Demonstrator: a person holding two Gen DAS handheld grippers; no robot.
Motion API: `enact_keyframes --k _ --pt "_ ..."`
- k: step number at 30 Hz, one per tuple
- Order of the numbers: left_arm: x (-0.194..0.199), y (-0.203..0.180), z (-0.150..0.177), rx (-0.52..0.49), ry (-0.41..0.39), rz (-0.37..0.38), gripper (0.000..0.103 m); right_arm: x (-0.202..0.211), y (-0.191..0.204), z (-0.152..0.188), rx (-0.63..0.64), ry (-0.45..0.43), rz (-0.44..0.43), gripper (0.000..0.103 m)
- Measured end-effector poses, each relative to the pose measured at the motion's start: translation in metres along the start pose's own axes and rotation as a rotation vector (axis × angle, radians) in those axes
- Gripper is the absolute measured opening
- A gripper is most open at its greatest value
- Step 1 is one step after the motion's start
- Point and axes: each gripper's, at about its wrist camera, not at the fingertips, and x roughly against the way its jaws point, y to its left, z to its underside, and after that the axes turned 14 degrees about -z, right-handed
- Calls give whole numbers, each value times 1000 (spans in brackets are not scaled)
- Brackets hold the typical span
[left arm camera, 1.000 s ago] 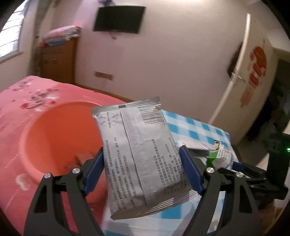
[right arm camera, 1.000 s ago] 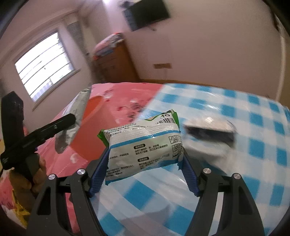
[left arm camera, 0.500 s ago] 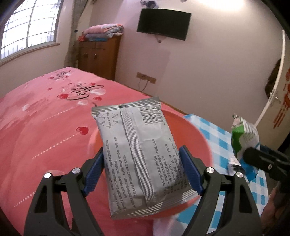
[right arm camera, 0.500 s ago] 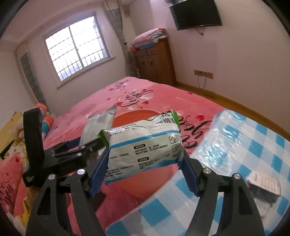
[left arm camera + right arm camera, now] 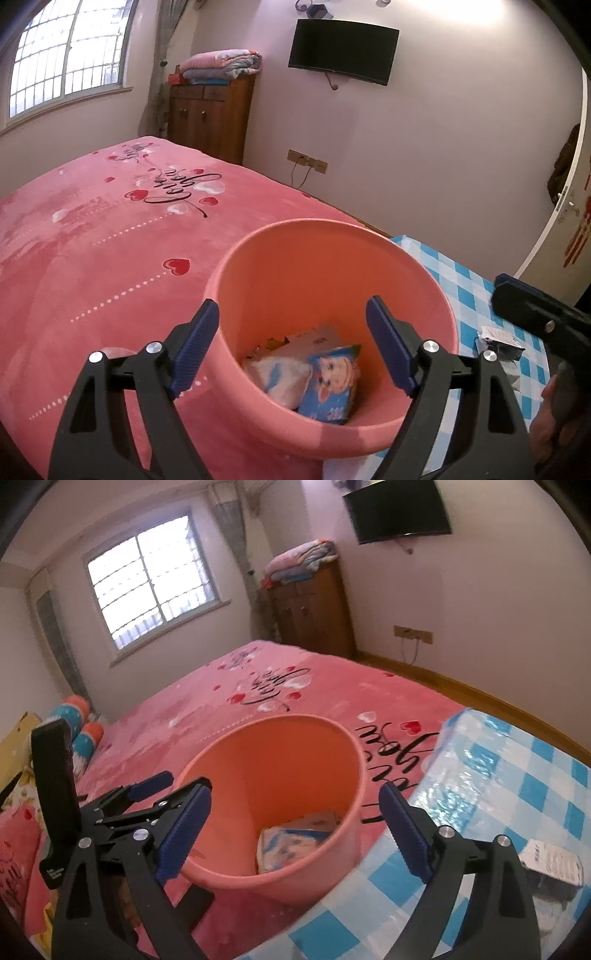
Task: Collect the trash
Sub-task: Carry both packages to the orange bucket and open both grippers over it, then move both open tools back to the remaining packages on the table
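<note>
A salmon-pink plastic bucket (image 5: 332,229) stands on the pink bedspread beside the checked table. My left gripper (image 5: 291,306) hangs over its mouth with the jaws opening and nothing between them. My right gripper (image 5: 294,794) is over the same bucket (image 5: 273,723) from the table side, its jaws also opening and empty. Several wrappers lie at the bottom, among them a blue cartoon packet (image 5: 330,380) and a white one (image 5: 280,376). In the right wrist view, the left gripper (image 5: 173,784) shows at the left.
A white-and-black packet (image 5: 550,860) lies on the blue-checked tablecloth (image 5: 535,775) to the right of the bucket. The pink bed (image 5: 92,240) spreads out to the left. A wooden cabinet (image 5: 210,118) and a wall television (image 5: 343,51) are far behind.
The silver packet has left my left jaws and the green-and-white packet my right jaws. Both grippers stand wider. Both views swung from the table to the bucket, then held.
</note>
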Motion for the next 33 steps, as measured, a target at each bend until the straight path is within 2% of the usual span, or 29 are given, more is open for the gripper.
enact_keyframes --k 10,26,33 --pt "23 -17 6 -32 -59 33 88 43 -20 28 -86 -80 57 91" --pt "52 -68 29 -123 -64 149 88 106 -49 77 -196 -152 152 94" --pt "61 -101 48 -207 -45 184 88 137 -57 93 -207 -192 207 94"
